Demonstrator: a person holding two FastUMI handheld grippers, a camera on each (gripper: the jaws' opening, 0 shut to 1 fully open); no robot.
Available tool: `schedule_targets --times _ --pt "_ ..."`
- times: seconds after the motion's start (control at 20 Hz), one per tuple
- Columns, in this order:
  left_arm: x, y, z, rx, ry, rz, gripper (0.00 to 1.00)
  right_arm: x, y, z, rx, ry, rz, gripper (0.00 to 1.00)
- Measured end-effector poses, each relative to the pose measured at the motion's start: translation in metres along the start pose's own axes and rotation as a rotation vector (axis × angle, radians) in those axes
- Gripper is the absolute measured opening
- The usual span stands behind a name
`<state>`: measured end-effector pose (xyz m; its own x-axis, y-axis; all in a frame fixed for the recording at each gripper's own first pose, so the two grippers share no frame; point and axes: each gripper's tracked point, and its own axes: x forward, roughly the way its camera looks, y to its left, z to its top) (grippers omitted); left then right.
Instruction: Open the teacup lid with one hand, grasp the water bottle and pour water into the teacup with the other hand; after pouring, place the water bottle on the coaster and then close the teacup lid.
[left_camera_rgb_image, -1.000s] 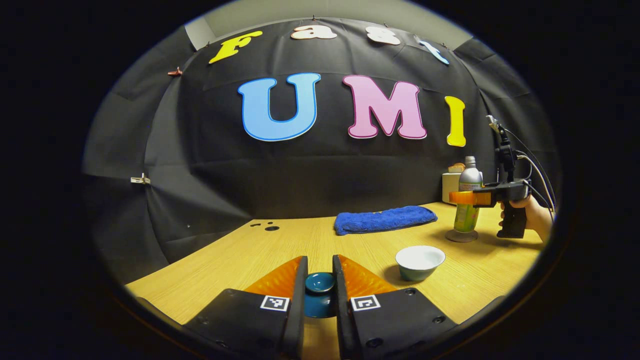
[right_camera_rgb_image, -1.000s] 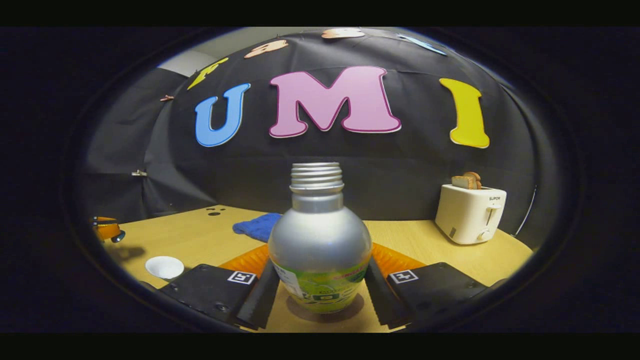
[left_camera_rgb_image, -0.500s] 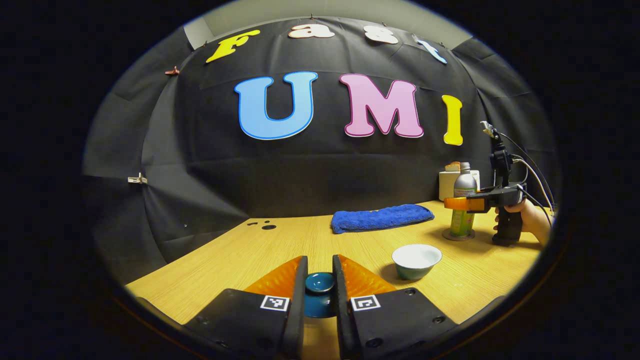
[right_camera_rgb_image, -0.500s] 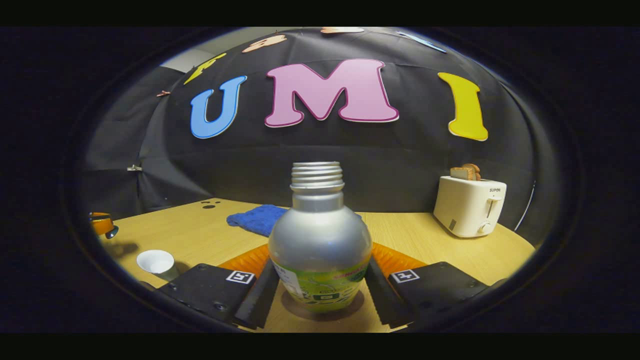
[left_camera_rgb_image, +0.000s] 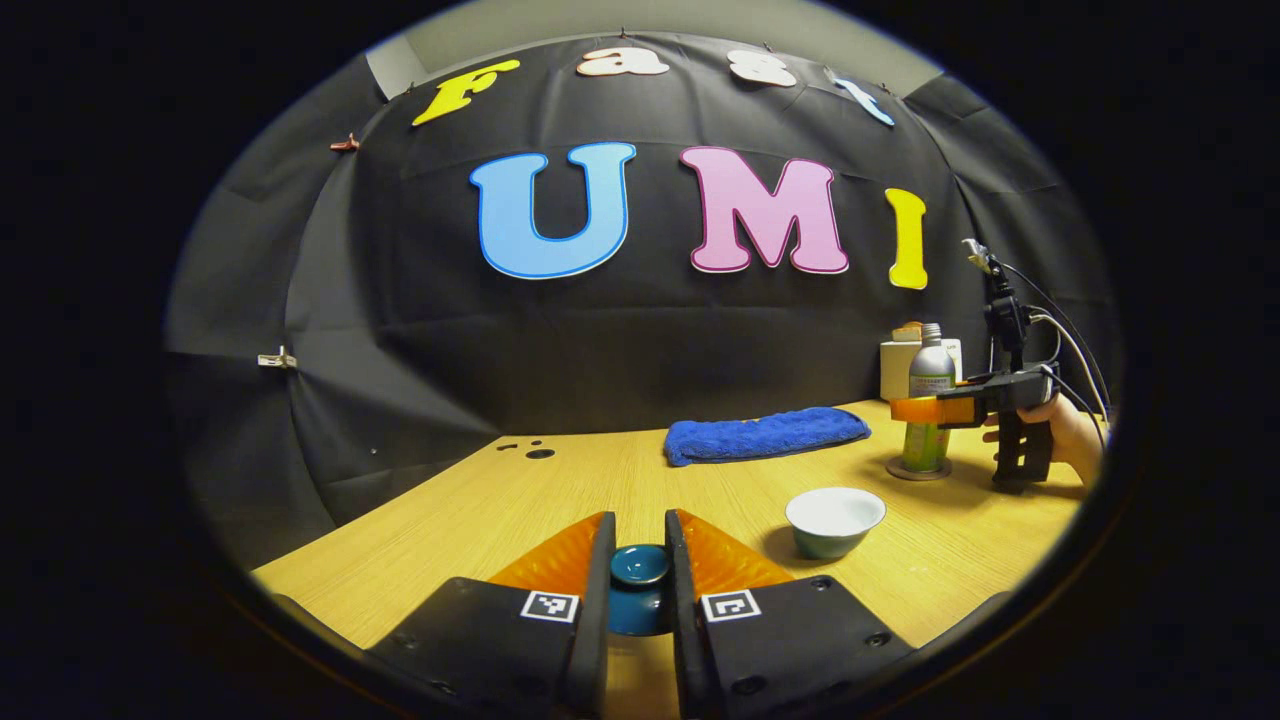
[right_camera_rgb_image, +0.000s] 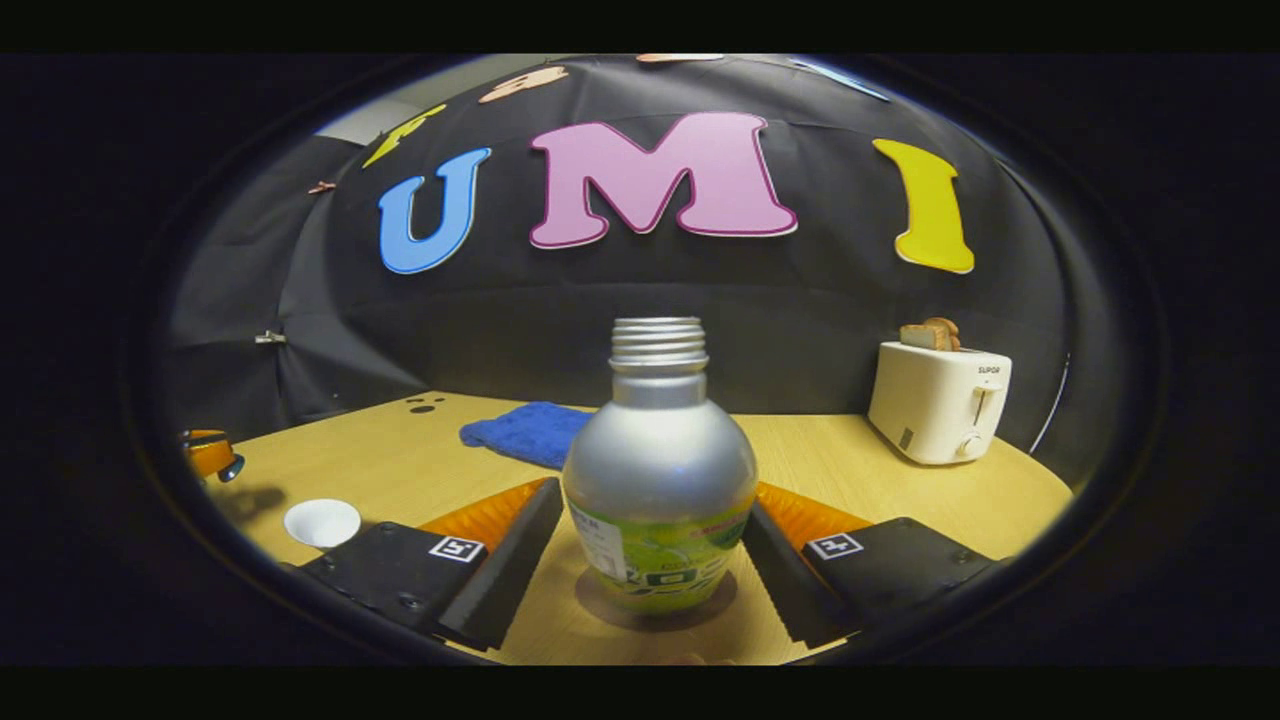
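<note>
My left gripper (left_camera_rgb_image: 640, 545) is shut on the dark teal teacup lid (left_camera_rgb_image: 638, 585) and holds it just above the table's near edge. The open teacup (left_camera_rgb_image: 835, 520), white inside, stands to the right of it and also appears as the teacup (right_camera_rgb_image: 322, 522) at far left in the right gripper view. The silver water bottle (right_camera_rgb_image: 658, 480) with a green label stands uncapped and upright on a round brown coaster (right_camera_rgb_image: 655, 612). My right gripper (right_camera_rgb_image: 655, 495) is open around it, with a gap showing beside each finger. The left gripper view shows that gripper (left_camera_rgb_image: 915, 408) level with the bottle (left_camera_rgb_image: 930, 395).
A folded blue towel (left_camera_rgb_image: 765, 436) lies at the back of the wooden table (left_camera_rgb_image: 560, 490). A white toaster (right_camera_rgb_image: 940, 405) with bread in it stands at the back right. A hand (left_camera_rgb_image: 1070, 435) holds the right gripper's handle. Small holes (left_camera_rgb_image: 540, 453) mark the tabletop at back left.
The right gripper's fingers have spread away from the bottle, which now stands free on the coaster. The left gripper has kept hold of the lid and stayed in place.
</note>
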<state>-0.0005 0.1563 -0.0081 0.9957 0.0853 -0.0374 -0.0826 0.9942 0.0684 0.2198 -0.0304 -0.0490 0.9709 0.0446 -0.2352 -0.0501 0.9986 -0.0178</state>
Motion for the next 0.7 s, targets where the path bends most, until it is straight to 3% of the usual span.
schedule_targets --times 0.15,0.4,0.7 --pt "-0.001 0.001 0.000 0.004 0.002 0.007 0.30 -0.010 -0.009 -0.006 -0.045 0.039 -0.031 1.00" --pt "-0.001 0.001 -0.001 0.002 0.007 0.006 0.30 -0.036 -0.014 -0.007 0.005 0.029 -0.039 0.99" --pt "-0.001 0.001 -0.005 0.003 0.033 0.020 0.30 -0.081 -0.001 -0.007 -0.002 0.016 0.005 0.99"
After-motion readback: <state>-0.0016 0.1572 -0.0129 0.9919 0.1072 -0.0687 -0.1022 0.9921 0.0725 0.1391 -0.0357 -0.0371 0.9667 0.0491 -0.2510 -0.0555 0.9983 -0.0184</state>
